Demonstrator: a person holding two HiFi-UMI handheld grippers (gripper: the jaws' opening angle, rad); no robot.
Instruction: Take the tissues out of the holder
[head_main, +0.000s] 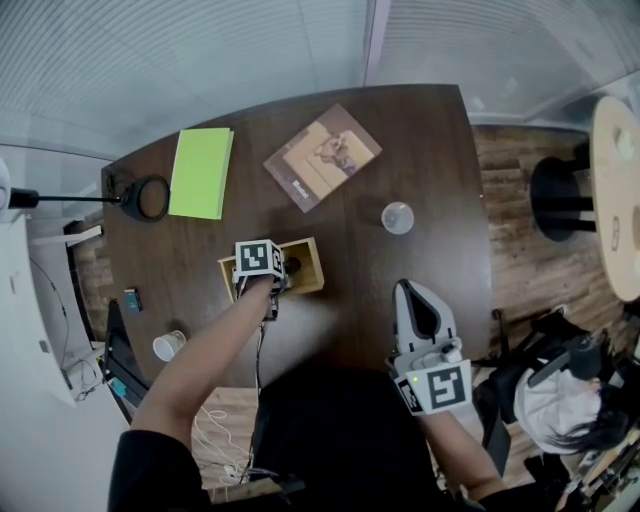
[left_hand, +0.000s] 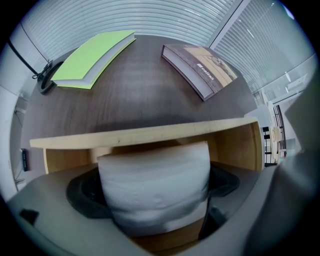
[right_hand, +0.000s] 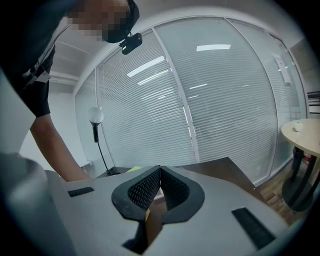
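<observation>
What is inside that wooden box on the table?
A white stack of tissues, between the open jaws of the left gripper. Whatever lies under them in the wooden box is hidden.

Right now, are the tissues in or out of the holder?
In. The tissues sit inside the wooden holder, between the open jaws of the left gripper.

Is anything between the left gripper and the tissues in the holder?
Nothing visible. The tissues sit between the open jaws of the left gripper, inside the wooden holder, which is open at the top.
</observation>
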